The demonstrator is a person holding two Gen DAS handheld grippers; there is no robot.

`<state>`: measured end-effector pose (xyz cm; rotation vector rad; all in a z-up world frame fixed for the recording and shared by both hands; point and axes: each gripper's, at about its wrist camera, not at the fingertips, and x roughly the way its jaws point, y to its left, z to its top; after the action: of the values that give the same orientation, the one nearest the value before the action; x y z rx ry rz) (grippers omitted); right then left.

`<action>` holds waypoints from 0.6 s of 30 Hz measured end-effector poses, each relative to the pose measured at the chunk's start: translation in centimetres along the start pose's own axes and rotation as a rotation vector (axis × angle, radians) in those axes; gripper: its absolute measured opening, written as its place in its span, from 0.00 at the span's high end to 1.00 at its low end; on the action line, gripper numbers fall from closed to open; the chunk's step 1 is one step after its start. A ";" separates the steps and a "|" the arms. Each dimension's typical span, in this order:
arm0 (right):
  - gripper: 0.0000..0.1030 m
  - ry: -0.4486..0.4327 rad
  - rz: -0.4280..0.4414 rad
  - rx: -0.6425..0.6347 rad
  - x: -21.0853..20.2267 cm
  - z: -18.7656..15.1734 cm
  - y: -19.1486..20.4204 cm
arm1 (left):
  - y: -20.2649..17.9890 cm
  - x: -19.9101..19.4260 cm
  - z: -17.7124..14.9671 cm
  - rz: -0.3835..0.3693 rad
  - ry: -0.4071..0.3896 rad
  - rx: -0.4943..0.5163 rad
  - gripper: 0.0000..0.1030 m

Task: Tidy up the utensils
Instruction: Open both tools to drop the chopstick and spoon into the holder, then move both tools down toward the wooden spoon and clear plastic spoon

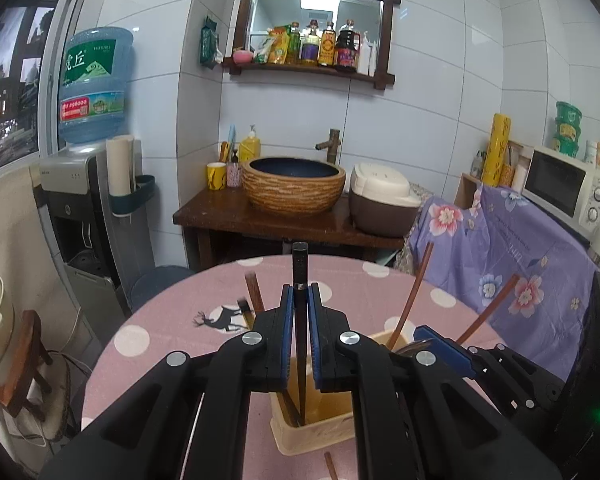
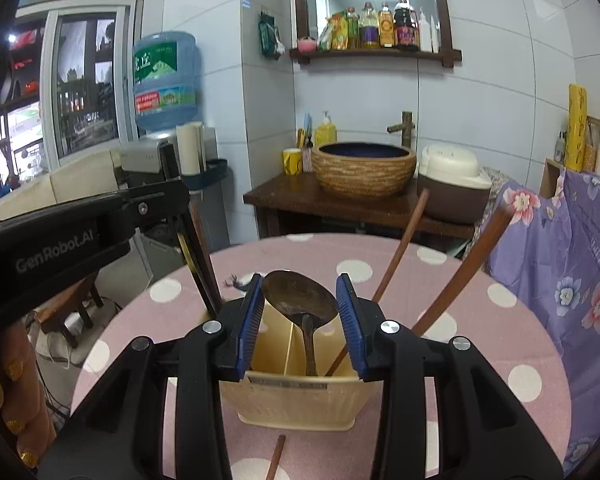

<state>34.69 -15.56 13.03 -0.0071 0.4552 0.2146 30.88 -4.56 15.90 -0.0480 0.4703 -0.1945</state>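
Left gripper (image 1: pixel 299 316): clamped on 1 black chopstick (image 1: pixel 300 276), long axis upright, tip inside the utensil holder (image 1: pixel 312 428).
Right gripper (image 2: pixel 298 320): jaws apart, flanking the spoon (image 2: pixel 300 300) standing in the holder, pads not touching.

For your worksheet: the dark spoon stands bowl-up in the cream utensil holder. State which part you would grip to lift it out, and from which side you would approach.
Grip the spoon at its thin neck just below the bowl, coming from above. The handle sinks into the utensil holder, whose walls block a side approach; the bowl probably stops slipping.
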 end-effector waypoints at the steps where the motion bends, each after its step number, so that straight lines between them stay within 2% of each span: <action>1: 0.63 0.007 -0.009 -0.006 0.4 -0.5 0.0 | 0.0 0.4 -0.5 -0.001 0.011 0.004 0.92; 5: 0.63 0.049 -0.011 0.003 1.5 -2.1 -0.3 | 0.3 1.8 -1.8 -0.011 0.063 -0.009 0.92; 8: 0.63 0.044 -0.022 -0.012 1.6 -2.8 -0.2 | 0.7 1.7 -2.3 0.002 0.046 -0.006 0.92; 12: 0.62 0.038 -0.008 0.007 1.4 -3.3 -0.6 | 1.2 1.3 -2.2 -0.029 0.051 -0.028 0.91; 13: 0.60 0.033 -0.008 0.013 1.3 -3.4 -0.7 | 1.2 1.2 -2.3 -0.030 0.050 -0.028 0.91; 14: 0.56 0.026 -0.010 0.018 1.1 -3.5 -0.8 | 1.2 1.0 -2.3 -0.033 0.048 -0.027 0.88; 15: 0.48 0.016 -0.008 0.020 0.7 -3.7 -0.8 | 1.2 0.7 -2.4 -0.040 0.045 -0.026 0.83; 16: 0.42 0.001 -0.002 0.017 0.2 -3.8 -0.8 | 1.3 0.3 -2.5 -0.046 0.039 -0.028 0.68; 17: 0.41 -0.012 -0.002 0.009 -0.2 -4.0 -0.7 | 1.5 -0.4 -2.7 -0.053 0.026 -0.035 0.51; 18: 0.41 -0.026 -0.008 -0.004 -0.9 -4.2 -0.5 | 1.5 -1.0 -2.9 -0.055 0.010 -0.043 0.45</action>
<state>32.18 -16.47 9.58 -0.0103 0.4283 0.2074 28.97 -2.88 13.60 -0.1017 0.4839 -0.2391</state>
